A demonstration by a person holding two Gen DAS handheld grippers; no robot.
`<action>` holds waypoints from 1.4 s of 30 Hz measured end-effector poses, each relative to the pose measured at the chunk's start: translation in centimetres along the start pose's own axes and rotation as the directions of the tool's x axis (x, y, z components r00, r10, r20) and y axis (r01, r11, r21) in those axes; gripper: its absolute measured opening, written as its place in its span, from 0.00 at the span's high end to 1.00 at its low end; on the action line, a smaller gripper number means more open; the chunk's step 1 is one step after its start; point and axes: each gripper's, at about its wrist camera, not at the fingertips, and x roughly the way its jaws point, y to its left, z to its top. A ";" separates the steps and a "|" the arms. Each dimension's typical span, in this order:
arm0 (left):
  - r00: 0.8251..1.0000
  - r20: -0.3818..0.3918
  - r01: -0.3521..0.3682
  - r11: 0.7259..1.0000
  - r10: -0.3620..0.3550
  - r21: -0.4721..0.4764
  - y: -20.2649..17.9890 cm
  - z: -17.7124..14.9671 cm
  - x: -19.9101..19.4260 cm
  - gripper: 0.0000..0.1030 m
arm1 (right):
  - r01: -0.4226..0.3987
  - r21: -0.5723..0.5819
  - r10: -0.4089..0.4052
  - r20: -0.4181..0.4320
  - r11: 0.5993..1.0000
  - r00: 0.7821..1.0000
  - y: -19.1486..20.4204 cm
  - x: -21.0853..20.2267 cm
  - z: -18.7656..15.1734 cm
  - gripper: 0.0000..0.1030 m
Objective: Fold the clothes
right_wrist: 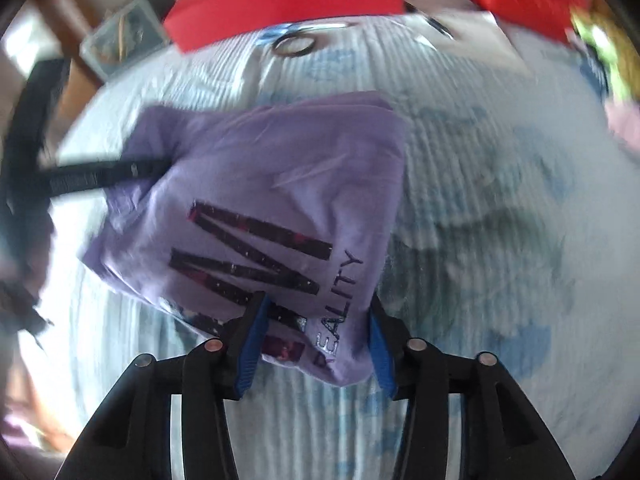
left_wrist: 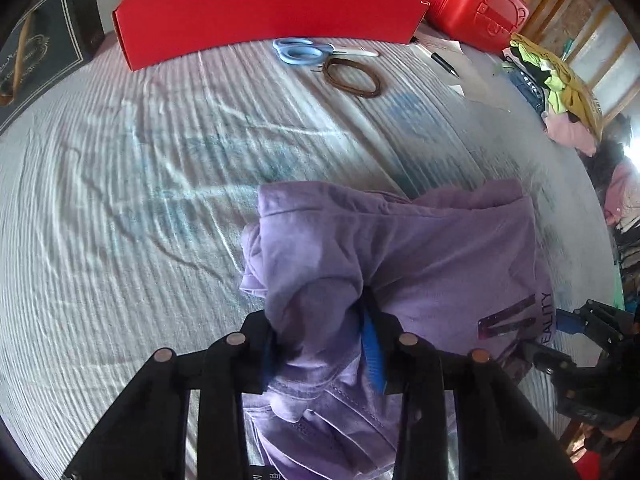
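A folded lilac shirt (left_wrist: 420,256) with a dark "M REALITY" print is held above the pale striped bedsheet (left_wrist: 140,200). My left gripper (left_wrist: 320,340) is shut on a bunched edge of the shirt, cloth filling the gap between its blue-padded fingers. In the right wrist view the shirt (right_wrist: 260,184) hangs with the print facing the camera. My right gripper (right_wrist: 316,340) holds the shirt's near corner between its blue pads, the jaws fairly wide with cloth between them. The left gripper (right_wrist: 108,176) shows there at the shirt's left edge.
A red box (left_wrist: 260,4) and a red case (left_wrist: 472,0) stand at the far edge. Blue scissors (left_wrist: 304,50), a brown hair band (left_wrist: 352,78) and a pen (left_wrist: 444,63) lie before them. A dark bag (left_wrist: 44,40) stands far left. A clothes pile (left_wrist: 560,88) lies right.
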 end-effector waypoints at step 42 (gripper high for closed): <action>0.955 0.264 0.086 0.976 -0.139 0.201 -39.3 20.2 -4.9 0.80 | 0.122 0.109 -0.156 0.407 0.987 0.900 -34.0 -21.9 3.9 0.89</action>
